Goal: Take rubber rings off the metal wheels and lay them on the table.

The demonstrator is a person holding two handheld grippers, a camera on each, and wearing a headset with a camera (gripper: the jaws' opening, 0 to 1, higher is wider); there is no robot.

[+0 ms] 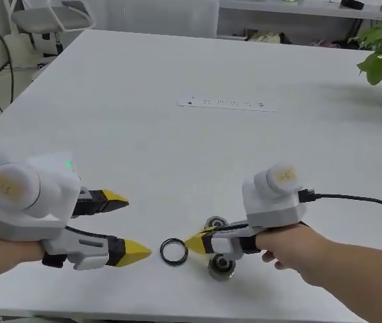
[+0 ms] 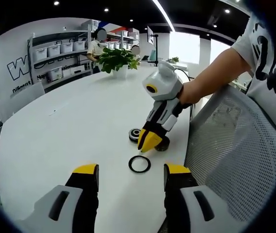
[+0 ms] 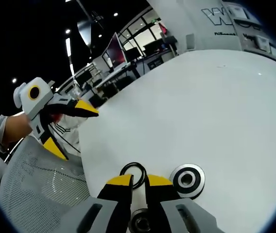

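Left hand-held gripper [image 1: 130, 225] spread wide; right hand-held gripper [image 1: 192, 241] nearly pressed together, empty, beside a loose rubber ring [image 1: 173, 252]. Nudged metal wheels [image 1: 221, 266] could roll off the bench [image 1: 177, 148].

Right claw [image 3: 138, 181], jaws nearly together, tips by rubber ring [image 3: 132, 164]; metal wheel [image 3: 187, 179] beside.

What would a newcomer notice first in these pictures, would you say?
Two yellow-tipped tools stand out near the front edge of the table: the left hand-held gripper, jaws wide open, faces the right hand-held gripper. Between their tips lies a black rubber ring, flat on the white top, with two metal wheels beside the right one.
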